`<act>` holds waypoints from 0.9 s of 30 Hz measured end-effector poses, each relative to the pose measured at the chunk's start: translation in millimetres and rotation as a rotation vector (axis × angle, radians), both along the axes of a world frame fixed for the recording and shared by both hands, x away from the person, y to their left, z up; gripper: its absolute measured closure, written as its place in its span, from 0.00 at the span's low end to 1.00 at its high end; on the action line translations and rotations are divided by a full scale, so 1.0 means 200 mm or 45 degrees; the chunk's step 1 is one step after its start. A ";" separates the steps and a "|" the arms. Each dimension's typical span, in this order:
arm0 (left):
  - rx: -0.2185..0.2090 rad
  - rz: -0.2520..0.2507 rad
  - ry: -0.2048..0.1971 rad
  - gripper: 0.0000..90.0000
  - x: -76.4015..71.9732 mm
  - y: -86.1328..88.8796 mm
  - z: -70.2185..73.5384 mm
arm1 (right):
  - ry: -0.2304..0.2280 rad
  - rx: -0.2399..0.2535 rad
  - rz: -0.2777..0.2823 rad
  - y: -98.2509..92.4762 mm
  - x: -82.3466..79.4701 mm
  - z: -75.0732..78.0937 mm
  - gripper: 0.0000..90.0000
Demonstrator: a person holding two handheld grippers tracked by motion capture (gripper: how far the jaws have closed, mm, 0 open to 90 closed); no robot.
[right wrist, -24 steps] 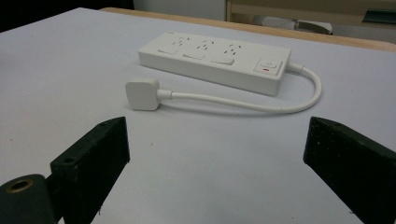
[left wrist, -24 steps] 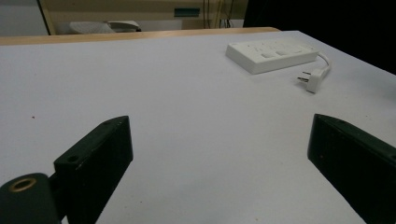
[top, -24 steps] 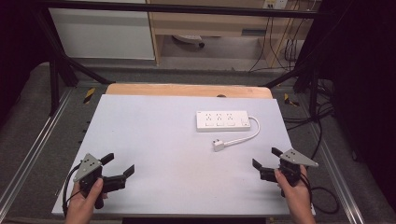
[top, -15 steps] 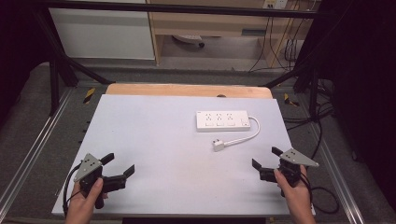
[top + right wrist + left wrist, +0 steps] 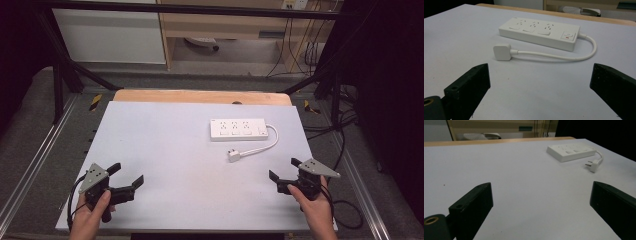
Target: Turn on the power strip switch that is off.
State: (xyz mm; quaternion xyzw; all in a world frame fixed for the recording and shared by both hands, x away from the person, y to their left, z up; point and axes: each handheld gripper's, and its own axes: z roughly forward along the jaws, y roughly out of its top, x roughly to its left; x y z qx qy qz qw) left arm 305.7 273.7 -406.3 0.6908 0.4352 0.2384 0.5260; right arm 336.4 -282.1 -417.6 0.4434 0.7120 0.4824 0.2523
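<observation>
Item: white power strip (image 5: 238, 129), upper right of centre in high view, w/ cable looped to plug (image 5: 233, 155).
Left gripper (image 5: 125, 176), right gripper (image 5: 284, 171): both released, empty.
Risk: plug may skid if nudged; 2 jaws could snag cable.

Lab or test bay, by the look of it — not a home. White work surface (image 5: 165, 150) laid over a wooden tabletop (image 5: 200, 96), boxed in by a black metal frame (image 5: 60, 75) and flanked by aluminium rails (image 5: 35, 160). Dark curtaining (image 5: 390, 100) on the right. Grey carpeted floor (image 5: 30, 115) marked with yellow-and-black hazard tape (image 5: 95, 101). Loose cables (image 5: 300, 55) hanging and trailing near a wooden bench (image 5: 225, 25) at the back — white cabinet (image 5: 110, 35) beside it.
</observation>
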 end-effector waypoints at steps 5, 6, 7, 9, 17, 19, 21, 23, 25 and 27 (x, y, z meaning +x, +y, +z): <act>-0.033 0.027 -0.064 0.06 0.07 0.02 0.02 | -0.006 0.012 -0.007 0.00 -0.01 0.01 0.03; -0.032 0.039 -0.070 0.06 0.08 0.03 0.02 | -0.010 0.020 -0.001 0.00 -0.01 0.01 0.03; -0.040 0.049 -0.070 0.06 0.09 0.03 0.01 | -0.013 0.024 0.003 0.00 -0.01 0.01 0.04; -0.038 0.051 -0.071 0.06 0.10 0.04 0.01 | -0.013 0.026 0.009 0.00 0.00 0.02 0.05; -0.019 0.036 -0.043 0.06 0.10 0.06 -0.02 | 0.009 0.018 0.020 0.02 -0.01 0.05 0.05; -0.001 0.053 -0.030 0.06 0.08 0.07 -0.03 | 0.015 0.027 0.023 0.02 -0.01 0.05 0.05; -0.028 0.073 -0.017 0.06 0.06 0.10 -0.03 | 0.020 0.028 0.021 0.02 -0.01 0.06 0.04; -0.039 0.092 -0.011 0.06 0.05 0.12 -0.03 | 0.015 0.028 0.027 0.03 -0.02 0.07 0.04; -0.041 0.096 -0.006 0.06 0.06 0.11 -0.03 | 0.011 0.029 0.033 0.04 -0.02 0.08 0.04; -0.031 0.090 -0.005 0.06 0.06 0.11 -0.03 | 0.017 0.028 0.038 0.05 -0.03 0.10 0.04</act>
